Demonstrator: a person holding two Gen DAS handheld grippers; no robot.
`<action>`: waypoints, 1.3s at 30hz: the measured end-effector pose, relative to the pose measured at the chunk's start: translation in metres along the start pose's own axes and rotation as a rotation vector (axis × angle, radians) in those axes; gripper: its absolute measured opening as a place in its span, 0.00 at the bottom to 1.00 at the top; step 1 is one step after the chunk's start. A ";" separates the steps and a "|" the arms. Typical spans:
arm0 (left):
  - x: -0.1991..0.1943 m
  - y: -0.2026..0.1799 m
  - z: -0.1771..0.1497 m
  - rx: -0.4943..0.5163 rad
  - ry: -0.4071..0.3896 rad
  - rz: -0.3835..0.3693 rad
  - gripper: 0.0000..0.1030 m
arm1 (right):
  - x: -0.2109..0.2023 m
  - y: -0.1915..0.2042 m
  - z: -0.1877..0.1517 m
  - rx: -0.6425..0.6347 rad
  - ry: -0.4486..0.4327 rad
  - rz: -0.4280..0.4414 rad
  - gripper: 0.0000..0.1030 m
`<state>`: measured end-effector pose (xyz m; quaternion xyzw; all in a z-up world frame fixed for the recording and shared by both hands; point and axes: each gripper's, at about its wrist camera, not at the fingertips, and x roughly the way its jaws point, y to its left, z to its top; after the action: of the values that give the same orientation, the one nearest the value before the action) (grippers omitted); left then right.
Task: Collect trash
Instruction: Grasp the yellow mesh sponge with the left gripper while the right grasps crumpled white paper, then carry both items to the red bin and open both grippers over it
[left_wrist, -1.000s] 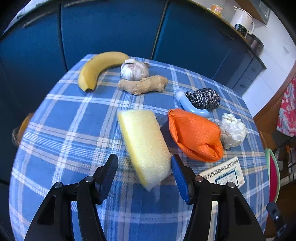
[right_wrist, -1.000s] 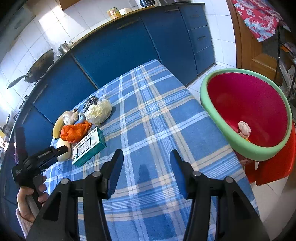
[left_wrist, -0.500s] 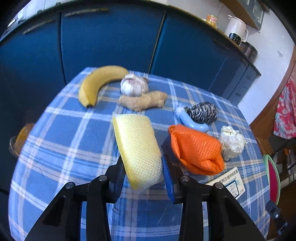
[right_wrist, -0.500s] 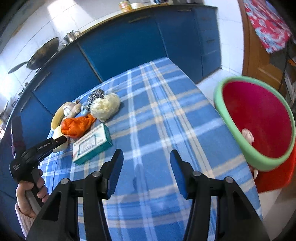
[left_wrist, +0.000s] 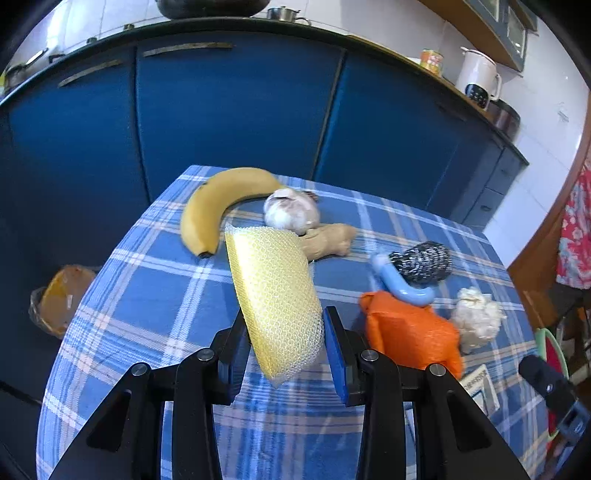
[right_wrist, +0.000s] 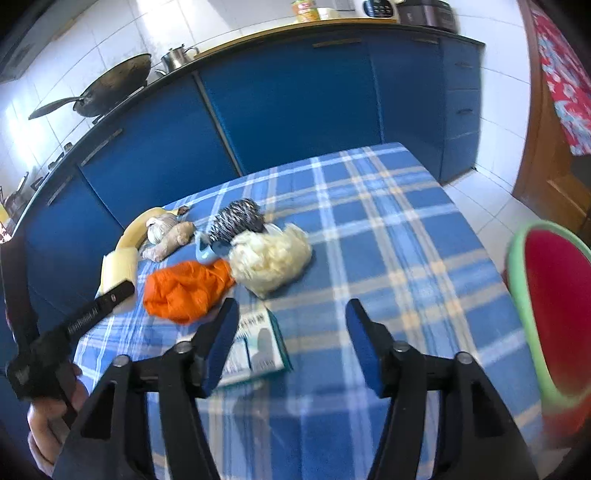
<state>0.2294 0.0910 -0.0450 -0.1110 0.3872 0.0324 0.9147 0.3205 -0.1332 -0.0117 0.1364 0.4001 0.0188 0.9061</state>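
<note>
Two tongs appear, one per wrist view. Left tongs (left_wrist: 284, 350), nearest the lens, are clamped on a yellow mesh sponge (left_wrist: 275, 295), which stands tilted and lifted clear of the blue plaid worktop (left_wrist: 147, 295). At 2 o'clock from the sponge lies an orange bag (left_wrist: 410, 332), with a blue-handled steel scourer (left_wrist: 424, 264) just beyond it and a white crumpled wad (left_wrist: 476, 319) beside it at 3 o'clock. Farther off, at 12 o'clock, a ginger root (left_wrist: 330, 242) touches a garlic bulb (left_wrist: 291, 212), and a banana (left_wrist: 221, 206) curves at 11 o'clock near the worktop's far edge.

Right tongs (right_wrist: 291, 332) stand apart with nothing between the pads; their jaws have just been opening. Directly beneath the left pad lies a small teal-edged box (right_wrist: 258, 347) flat on the worktop. At 10 o'clock the orange bag (right_wrist: 186, 288) and at 12 o'clock the white wad (right_wrist: 271, 258) sit close together, with the scourer (right_wrist: 238, 219) behind. A red basin with a green rim (right_wrist: 517, 280) sits off the worktop's edge at 3 o'clock. At 9 o'clock a hand (right_wrist: 51, 432) grips the left tool.
</note>
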 end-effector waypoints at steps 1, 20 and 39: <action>0.001 0.003 -0.001 -0.010 0.001 -0.004 0.38 | 0.005 0.003 0.002 -0.006 0.000 0.002 0.65; 0.001 0.008 -0.001 -0.028 -0.007 -0.023 0.38 | 0.081 0.012 0.024 0.023 0.088 0.014 0.53; -0.028 -0.001 0.000 -0.044 -0.047 -0.069 0.38 | 0.000 -0.010 0.002 0.073 -0.014 0.045 0.49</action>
<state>0.2098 0.0910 -0.0251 -0.1435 0.3608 0.0118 0.9215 0.3214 -0.1434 -0.0132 0.1782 0.3910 0.0237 0.9027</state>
